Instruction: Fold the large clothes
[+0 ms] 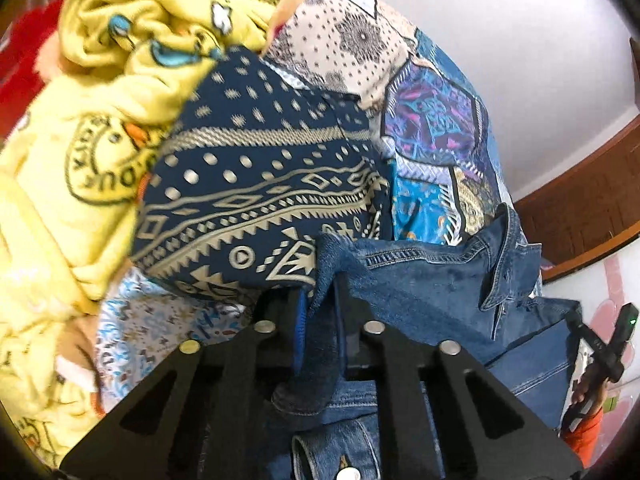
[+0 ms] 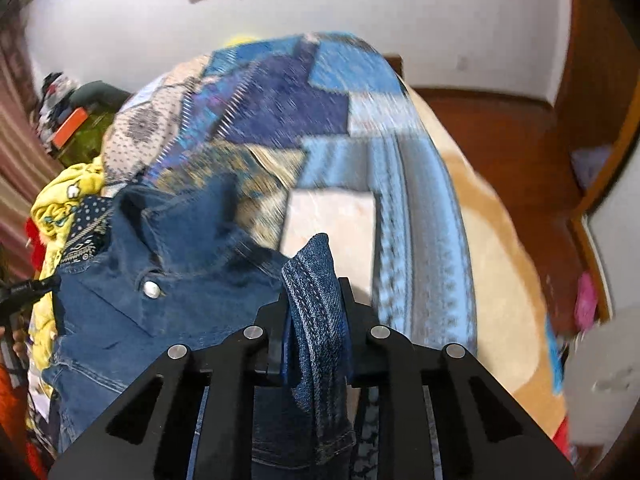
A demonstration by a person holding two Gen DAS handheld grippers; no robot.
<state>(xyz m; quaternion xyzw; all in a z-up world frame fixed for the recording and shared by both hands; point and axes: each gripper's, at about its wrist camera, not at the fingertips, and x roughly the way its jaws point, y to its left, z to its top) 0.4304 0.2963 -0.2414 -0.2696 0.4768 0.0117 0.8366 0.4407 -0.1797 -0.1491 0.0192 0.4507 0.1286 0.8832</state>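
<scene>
A blue denim jacket (image 1: 440,284) hangs between my two grippers above a bed. My left gripper (image 1: 320,300) is shut on one edge of the denim, which bunches between its fingers. My right gripper (image 2: 314,296) is shut on another stitched edge of the same jacket (image 2: 168,264), whose collar and a metal button (image 2: 151,289) show to the left. The right gripper's handle and the hand on it appear at the right edge of the left wrist view (image 1: 600,360).
A patchwork quilt (image 2: 320,120) covers the bed. A pile of clothes lies at its left: a yellow printed garment (image 1: 80,160) and a navy patterned one (image 1: 260,184). A white wall and brown wooden floor (image 2: 500,128) lie beyond.
</scene>
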